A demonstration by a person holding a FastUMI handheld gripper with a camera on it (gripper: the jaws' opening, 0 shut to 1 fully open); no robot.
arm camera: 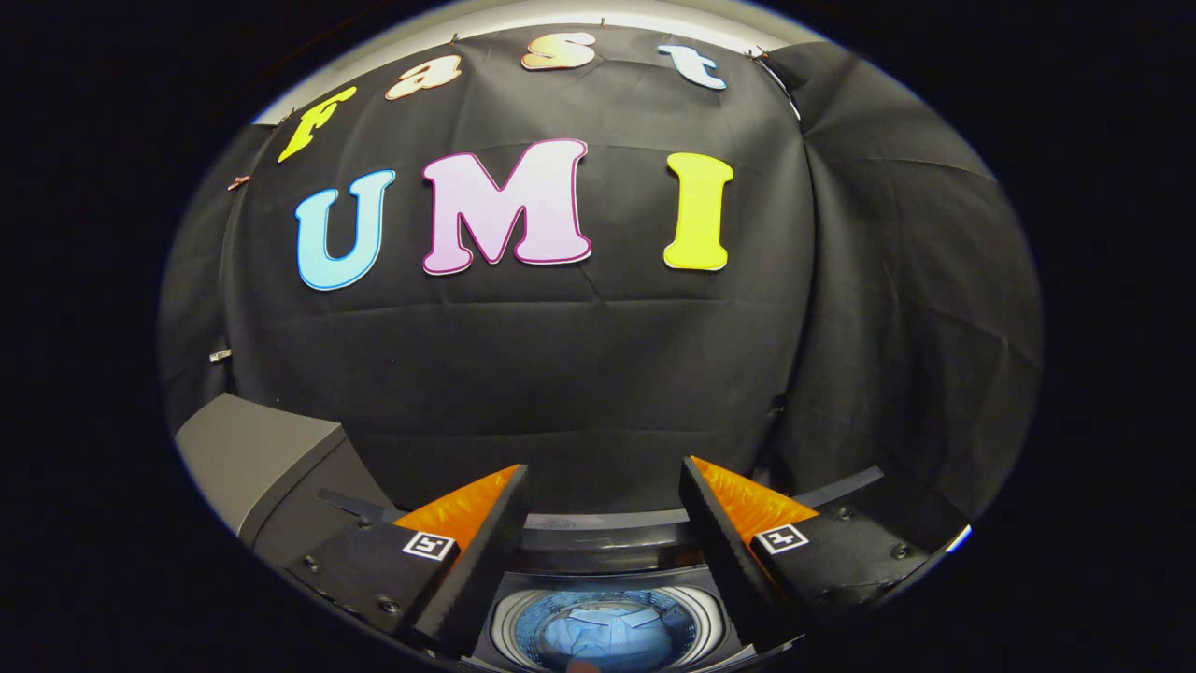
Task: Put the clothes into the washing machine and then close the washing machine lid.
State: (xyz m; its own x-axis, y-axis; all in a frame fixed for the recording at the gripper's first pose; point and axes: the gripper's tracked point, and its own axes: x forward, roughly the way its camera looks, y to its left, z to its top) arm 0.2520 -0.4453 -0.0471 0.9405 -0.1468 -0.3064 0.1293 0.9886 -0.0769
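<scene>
Your gripper point(603, 523) sits nearest, its two orange-backed fingers point(486, 551) spread wide with nothing between them. Just below and between the fingers you look down into the washing machine point(551, 537), whose round drum opening point(509, 622) is uncovered. A light blue garment, apparently a collared shirt point(607, 636), already lies inside the drum, so the loading looks done and the lid is what remains. To the left stands a grey slab point(257, 449) tilted upward, which I judge to be the raised lid, though its hinge is hidden. Expect it to be stiff, smooth and fairly light, likely to slip under the pads, so you should take it by its free edge, or push it from behind, and guide it down gently. The shirt itself is soft and limp; should any part hang over the rim, pinch a fold and tuck it in.
</scene>
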